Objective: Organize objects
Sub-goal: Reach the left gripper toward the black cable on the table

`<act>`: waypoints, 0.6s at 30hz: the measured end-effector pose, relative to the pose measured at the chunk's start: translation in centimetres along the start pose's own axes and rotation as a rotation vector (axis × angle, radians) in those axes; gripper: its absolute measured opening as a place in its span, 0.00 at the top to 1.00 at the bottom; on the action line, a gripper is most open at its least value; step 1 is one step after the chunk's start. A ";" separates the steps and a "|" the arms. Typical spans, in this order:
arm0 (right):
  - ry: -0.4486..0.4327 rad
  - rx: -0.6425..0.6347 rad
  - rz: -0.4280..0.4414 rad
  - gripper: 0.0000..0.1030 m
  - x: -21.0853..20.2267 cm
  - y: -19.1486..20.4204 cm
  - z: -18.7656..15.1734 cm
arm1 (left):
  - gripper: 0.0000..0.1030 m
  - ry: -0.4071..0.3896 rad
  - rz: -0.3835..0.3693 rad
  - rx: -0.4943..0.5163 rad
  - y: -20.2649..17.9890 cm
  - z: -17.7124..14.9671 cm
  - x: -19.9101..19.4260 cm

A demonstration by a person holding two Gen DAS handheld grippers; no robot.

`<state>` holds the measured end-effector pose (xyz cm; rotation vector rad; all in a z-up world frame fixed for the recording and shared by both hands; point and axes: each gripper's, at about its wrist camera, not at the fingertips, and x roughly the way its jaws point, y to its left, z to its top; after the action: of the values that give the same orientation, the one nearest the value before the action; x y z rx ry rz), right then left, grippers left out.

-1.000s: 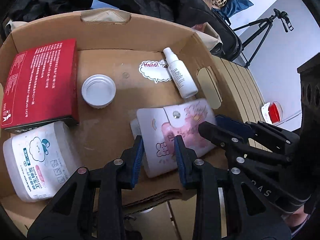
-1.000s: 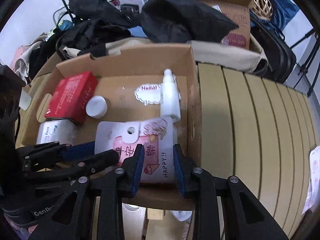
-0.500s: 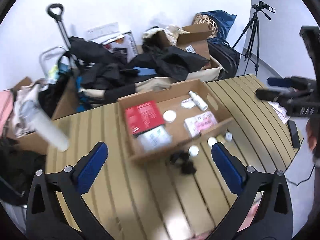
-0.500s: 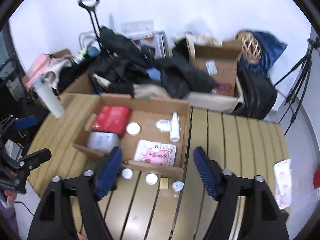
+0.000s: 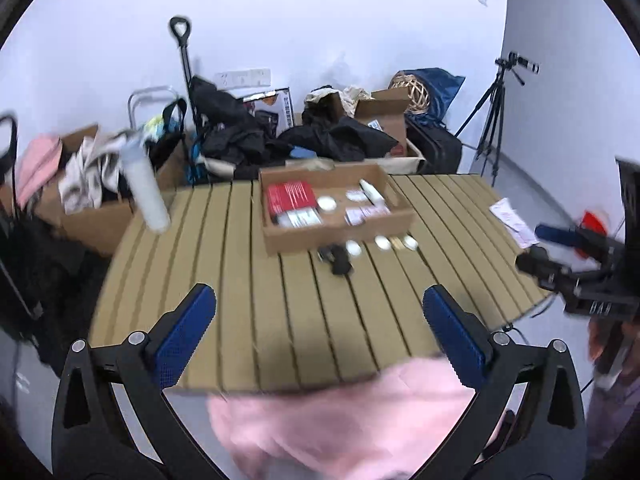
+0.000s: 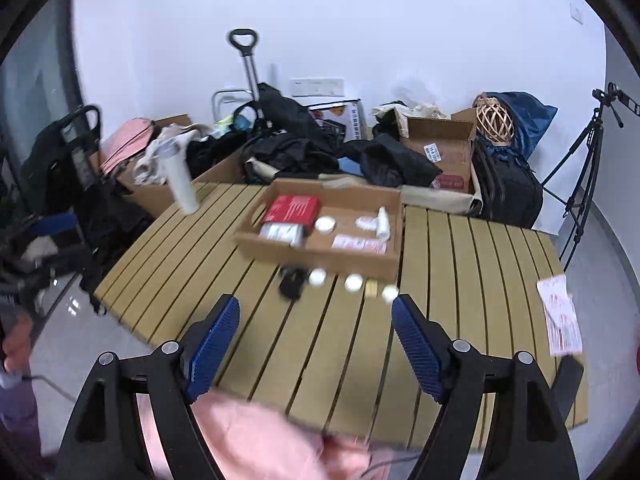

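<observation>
A cardboard tray point(image 5: 340, 236) sits far back on the slatted table point(image 5: 240, 280). It holds a red box point(image 5: 290, 196), a white pack point(image 5: 298, 218), a white lid point(image 5: 327, 203), a spray bottle point(image 5: 372, 191) and a pink pouch point(image 5: 366, 214). Small white caps point(image 5: 354, 247) and a black object point(image 5: 338, 262) lie in front of it. My left gripper point(image 5: 318, 304) is open wide, high over the near table edge, holding nothing. My right gripper point(image 6: 316, 308) is also open and empty, well short of the tray point(image 6: 320, 254).
A white cylinder point(image 5: 146, 196) stands at the table's left rear corner. A printed leaflet point(image 6: 560, 316) lies at the right edge. Pink cloth point(image 5: 340, 420) fills the bottom of both views. Bags, boxes and a tripod point(image 5: 492, 120) crowd the floor behind.
Both grippers were shut on the pink pouch inside the tray. They have opened, let it go and pulled back and up; the pouch lies in the tray.
</observation>
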<state>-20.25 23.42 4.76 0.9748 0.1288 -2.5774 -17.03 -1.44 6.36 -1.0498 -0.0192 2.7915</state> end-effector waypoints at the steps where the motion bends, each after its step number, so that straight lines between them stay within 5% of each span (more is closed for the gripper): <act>1: -0.009 0.003 -0.004 0.21 -0.6 0.6 -1.4 | 0.00 0.002 -0.004 -0.016 -0.2 -2.0 -0.3; 7: -0.016 0.068 0.052 0.21 -1.5 2.9 -9.7 | 0.00 0.089 -0.053 -0.046 -1.4 -10.1 0.0; 14: -0.010 0.062 0.044 0.21 -0.8 3.3 -10.4 | 0.00 0.082 -0.042 -0.013 -2.6 -10.0 1.2; 18: -0.007 0.033 -0.029 0.20 -0.2 3.1 -10.8 | 0.00 0.079 -0.048 0.004 -2.8 -9.6 4.4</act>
<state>-12.27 22.99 -3.10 0.9818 0.1002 -2.6172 -13.59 1.53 -3.51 -1.1421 -0.0285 2.7045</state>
